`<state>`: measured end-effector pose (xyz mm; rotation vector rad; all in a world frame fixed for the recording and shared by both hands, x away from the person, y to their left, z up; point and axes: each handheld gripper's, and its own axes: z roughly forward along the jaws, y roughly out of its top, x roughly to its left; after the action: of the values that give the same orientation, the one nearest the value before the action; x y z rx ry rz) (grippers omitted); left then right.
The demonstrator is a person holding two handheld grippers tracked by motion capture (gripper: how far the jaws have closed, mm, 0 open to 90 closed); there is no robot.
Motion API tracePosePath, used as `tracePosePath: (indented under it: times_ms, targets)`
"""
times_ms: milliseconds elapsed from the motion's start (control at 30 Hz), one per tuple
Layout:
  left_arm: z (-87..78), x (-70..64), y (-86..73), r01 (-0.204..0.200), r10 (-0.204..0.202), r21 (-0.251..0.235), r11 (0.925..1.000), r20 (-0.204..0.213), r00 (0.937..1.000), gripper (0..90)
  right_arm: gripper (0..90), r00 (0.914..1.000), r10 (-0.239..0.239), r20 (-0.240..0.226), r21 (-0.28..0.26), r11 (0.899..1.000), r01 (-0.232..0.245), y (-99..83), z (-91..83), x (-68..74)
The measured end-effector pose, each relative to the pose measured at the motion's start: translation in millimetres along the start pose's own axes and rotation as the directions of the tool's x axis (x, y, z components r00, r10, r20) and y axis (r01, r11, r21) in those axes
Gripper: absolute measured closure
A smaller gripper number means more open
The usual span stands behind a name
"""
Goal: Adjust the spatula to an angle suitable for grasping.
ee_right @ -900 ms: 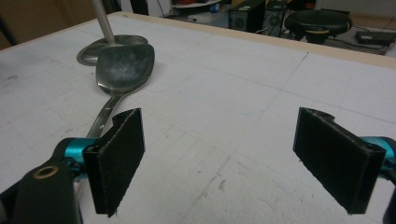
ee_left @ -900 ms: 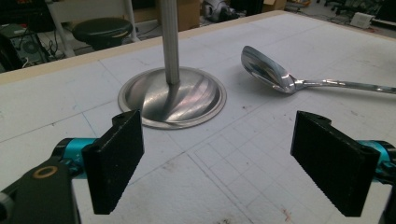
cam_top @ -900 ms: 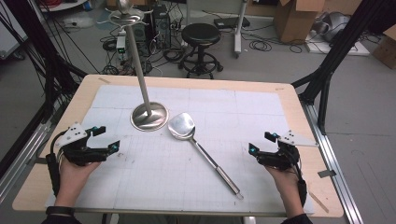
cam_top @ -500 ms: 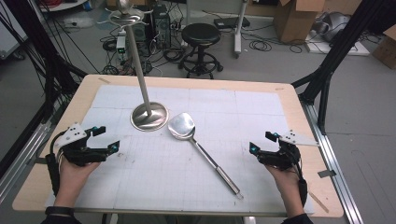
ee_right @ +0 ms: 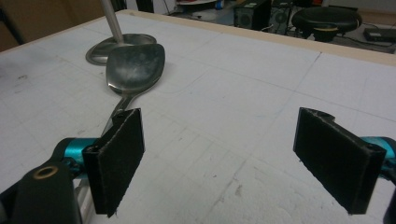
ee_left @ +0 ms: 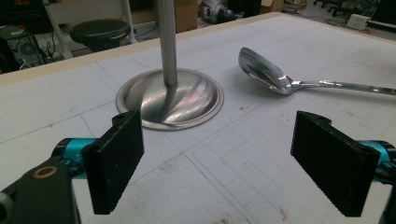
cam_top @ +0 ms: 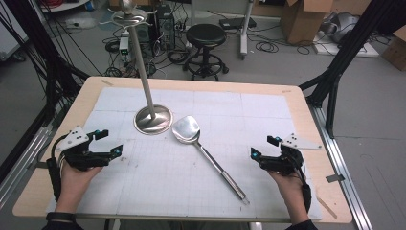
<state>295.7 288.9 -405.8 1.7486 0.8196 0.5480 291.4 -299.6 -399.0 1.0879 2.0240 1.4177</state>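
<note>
Both hands low on table: left gripper released, right gripper released, spoon between.

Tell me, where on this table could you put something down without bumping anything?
The far right of the mat, beyond the spoon, is bare, and so is the near stretch between the left gripper and the spoon's handle. It is crowded left of centre, where the spoon's bowl lies close beside the stand's base.

A silver spoon and a shiny steel stand sit on a white gridded mat; black grippers show teal fittings.
</note>
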Motion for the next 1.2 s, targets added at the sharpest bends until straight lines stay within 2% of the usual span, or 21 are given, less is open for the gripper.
tracePosePath:
  times_ms: [133, 233, 267, 300, 333, 400, 667, 733, 833, 900, 1100, 1200]
  targets:
    - [0.4, 0.0, -0.1, -0.002, 0.002, 0.004, 1.0000, 0.000, 1.0000, 17.8, 15.9, 0.9998, -0.009, -0.019, 0.014, 1.000, 0.009, 1.6, 6.1, 8.9]
    - [0.4, -0.4, 0.0, 0.000, 0.000, 0.004, 1.0000, 0.001, 1.0000, 17.8, 16.0, 0.9998, -0.014, -0.012, 0.018, 1.000, 0.014, 2.4, 10.9, 15.1]
    - [0.4, -0.5, 0.0, 0.000, 0.000, 0.003, 1.0000, 0.000, 1.0000, 17.8, 16.1, 0.9995, -0.009, -0.030, 0.029, 1.000, 0.010, 2.6, 12.7, 16.4]
    - [0.4, -0.6, 0.0, 0.001, -0.001, 0.001, 1.0000, 0.001, 1.0000, 17.8, 16.1, 0.9995, -0.009, -0.030, 0.029, 1.000, 0.010, 2.6, 12.7, 16.4]
    - [0.4, -0.5, 0.0, 0.001, -0.001, 0.003, 1.0000, 0.001, 1.0000, 17.8, 16.1, 0.9987, -0.012, -0.050, 0.059, 0.998, 0.015, 3.0, 18.8, 21.7]
    - [0.5, -0.3, -0.1, 0.000, 0.000, 0.005, 1.0000, 0.004, 1.0000, 17.8, 16.6, 0.9982, -0.029, -0.052, 0.071, 0.997, 0.033, 2.9, 23.0, 27.2]
    - [-0.1, -0.2, -0.1, 0.004, -0.004, 0.003, 1.0000, 0.000, 1.0000, 17.8, 19.0, 0.9964, -0.033, -0.078, 0.116, 0.992, 0.042, 3.5, 43.2, 47.7]
    - [0.1, -0.5, -0.1, 0.004, -0.004, 0.003, 1.0000, 0.000, 1.0000, 17.8, 24.7, 0.9934, -0.059, -0.098, 0.136, 0.988, 0.072, 3.9, 50.6, 57.3]
    - [0.6, -0.4, -0.2, 0.001, -0.001, 0.006, 1.0000, 0.003, 1.0000, 17.8, 25.5, 0.9917, -0.073, -0.106, 0.143, 0.986, 0.088, 3.7, 55.6, 62.5]
    - [0.6, -0.3, -0.2, 0.001, -0.001, 0.006, 1.0000, 0.004, 1.0000, 17.8, 26.9, 0.9903, -0.073, -0.118, 0.155, 0.984, 0.091, 3.2, 61.2, 67.0]
    - [0.2, 0.1, -0.3, 0.002, -0.002, 0.004, 1.0000, 0.004, 1.0000, 17.8, 29.8, 0.9918, -0.057, -0.114, 0.215, 0.973, 0.081, 0.1, 78.1, 76.9]
    - [0.6, -0.1, -0.4, 0.004, -0.004, 0.007, 1.0000, 0.005, 1.0000, 17.8, 30.7, 0.9913, -0.058, -0.118, 0.226, 0.971, 0.084, -0.4, 81.2, 78.9]
